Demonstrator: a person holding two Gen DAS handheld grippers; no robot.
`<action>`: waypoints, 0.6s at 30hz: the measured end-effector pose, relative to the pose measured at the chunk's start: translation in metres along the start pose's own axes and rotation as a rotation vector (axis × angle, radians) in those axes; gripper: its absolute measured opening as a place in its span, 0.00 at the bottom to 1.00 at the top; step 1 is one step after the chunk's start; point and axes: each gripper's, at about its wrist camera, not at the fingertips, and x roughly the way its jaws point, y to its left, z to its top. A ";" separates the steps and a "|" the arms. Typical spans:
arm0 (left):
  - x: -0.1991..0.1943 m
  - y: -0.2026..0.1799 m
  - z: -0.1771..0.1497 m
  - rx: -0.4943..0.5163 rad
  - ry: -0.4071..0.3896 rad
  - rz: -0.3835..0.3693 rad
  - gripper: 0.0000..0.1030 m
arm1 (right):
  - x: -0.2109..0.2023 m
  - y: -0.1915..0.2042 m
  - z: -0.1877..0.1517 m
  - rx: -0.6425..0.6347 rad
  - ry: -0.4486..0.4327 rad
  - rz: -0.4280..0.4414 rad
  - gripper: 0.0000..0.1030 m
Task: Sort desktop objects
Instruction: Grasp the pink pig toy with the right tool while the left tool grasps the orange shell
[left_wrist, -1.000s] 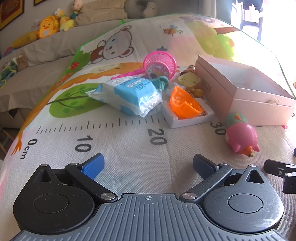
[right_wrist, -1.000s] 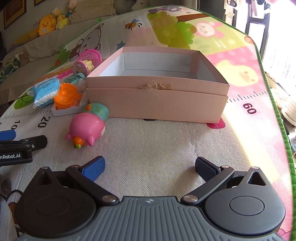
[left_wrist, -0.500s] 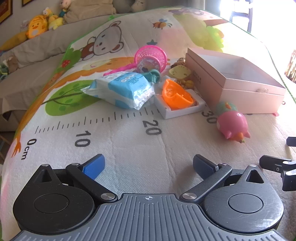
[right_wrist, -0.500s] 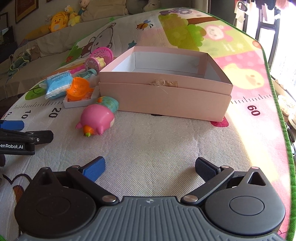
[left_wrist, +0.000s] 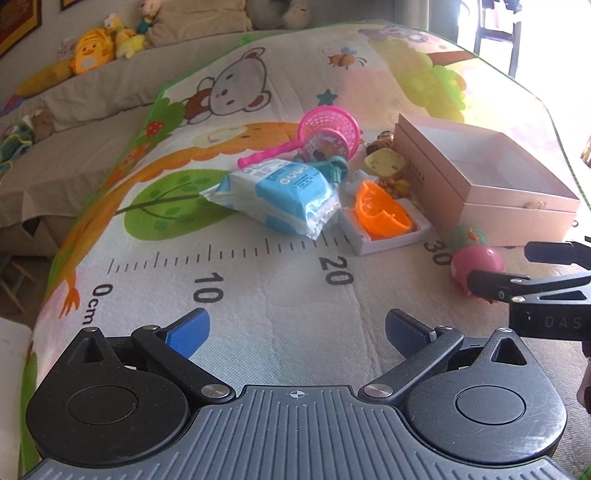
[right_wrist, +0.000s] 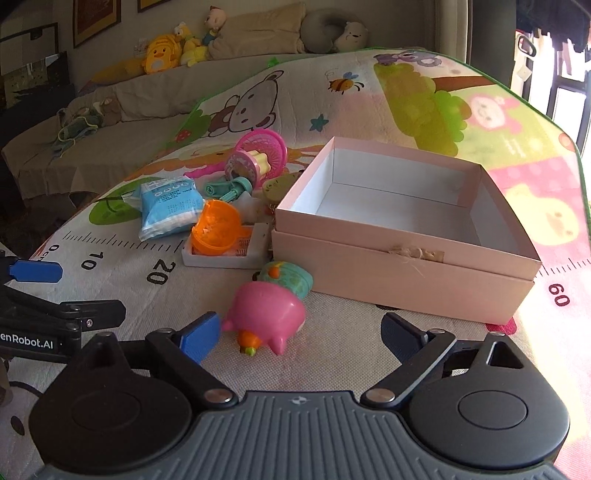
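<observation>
Closer now than a second back, the pink pig toy lies on the play mat just before the pink box, between the right hand-held gripper's closing jaws, pads not yet pressing. Step: grasping it. Next: finish closing, lift into the empty box. Left hand-held gripper hangs open, empty.

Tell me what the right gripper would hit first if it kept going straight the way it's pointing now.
Most likely the pink pig toy, lying just ahead of the right gripper, whose jaws are closing with the toy not yet between them. Its blue finger looks nearest; depth is unclear. Beyond stands the pink box.
</observation>
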 end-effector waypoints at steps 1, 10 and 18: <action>0.000 0.001 0.000 0.000 0.002 0.002 1.00 | 0.006 0.001 0.003 0.011 0.006 0.017 0.79; 0.003 -0.006 0.002 0.032 -0.047 -0.046 1.00 | -0.007 -0.020 -0.016 0.062 0.015 -0.004 0.46; 0.032 -0.037 0.033 0.102 -0.107 -0.090 0.79 | -0.035 -0.067 -0.050 0.207 -0.070 -0.150 0.63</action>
